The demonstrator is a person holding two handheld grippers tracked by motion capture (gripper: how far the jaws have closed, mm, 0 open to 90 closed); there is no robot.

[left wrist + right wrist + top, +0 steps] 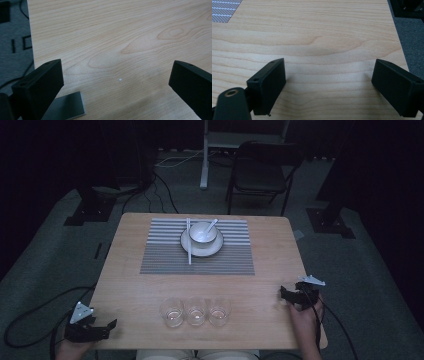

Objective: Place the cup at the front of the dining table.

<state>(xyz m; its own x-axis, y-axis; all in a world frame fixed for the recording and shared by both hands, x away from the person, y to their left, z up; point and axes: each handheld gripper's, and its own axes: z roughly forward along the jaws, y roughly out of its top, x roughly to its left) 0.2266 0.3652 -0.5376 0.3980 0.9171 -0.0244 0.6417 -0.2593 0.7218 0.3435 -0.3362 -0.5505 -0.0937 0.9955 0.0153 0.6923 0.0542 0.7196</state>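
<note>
The left gripper (pixel 107 327) sits at the near left corner of the wooden surface (pixel 130 270), jaws spread wide and empty; in the left gripper view bare wood grain lies between them, with the surface's edge and grey floor off to one side. The right gripper (pixel 286 295) rests near the right edge of the surface, held by a hand (pixel 305 317), its jaws likewise released with nothing between them, pointing inward over plain wood.

Between the two grippers, along the near edge, three clear glasses stand in a row, each just beside the next: the left glass (pixel 172 312), the middle glass (pixel 195 311) and the right glass (pixel 219 311). The right glass is the one nearest the right gripper, yet apart from it; the left glass is well apart from the left gripper.

Beyond the glasses, farther from both grippers, a striped placemat (pixel 165 260) carries a white plate (pixel 187 245) with a white bowl (pixel 201 234) on it. A spoon (pixel 212 224) leans in the bowl, and chopsticks (pixel 189 251) lie across the plate's left side.
</note>
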